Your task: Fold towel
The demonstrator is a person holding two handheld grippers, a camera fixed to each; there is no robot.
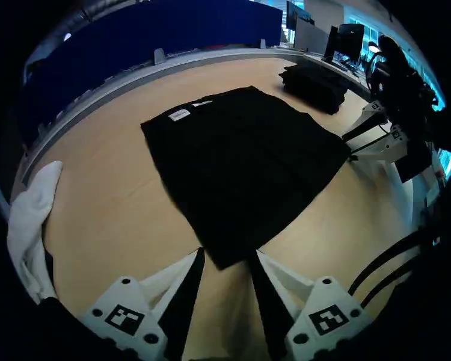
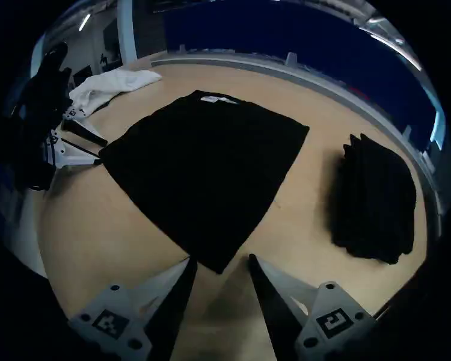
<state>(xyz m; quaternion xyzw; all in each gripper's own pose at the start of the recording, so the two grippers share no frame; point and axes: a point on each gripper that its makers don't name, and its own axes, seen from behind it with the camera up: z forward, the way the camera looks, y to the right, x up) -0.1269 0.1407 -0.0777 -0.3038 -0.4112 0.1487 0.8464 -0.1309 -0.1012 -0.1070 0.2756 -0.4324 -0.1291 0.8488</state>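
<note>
A black towel (image 1: 243, 162) lies spread flat on the wooden table (image 1: 105, 198), with a white label near its far edge. My left gripper (image 1: 227, 259) is open, and one near corner of the towel lies between its fingertips. In the right gripper view the same towel (image 2: 207, 168) points another corner into the gap of my open right gripper (image 2: 221, 265). Farther off, the right gripper (image 1: 347, 148) meets the towel's right edge in the left gripper view, held by a dark-gloved hand. At the towel's left corner in the right gripper view sits the left gripper (image 2: 102, 153).
A stack of folded black towels (image 2: 376, 198) rests on the table to the right of the spread one, also seen as the stack (image 1: 316, 84) far right. A crumpled white cloth (image 1: 30, 228) lies at the table's edge. A blue partition (image 1: 165, 30) runs behind the table.
</note>
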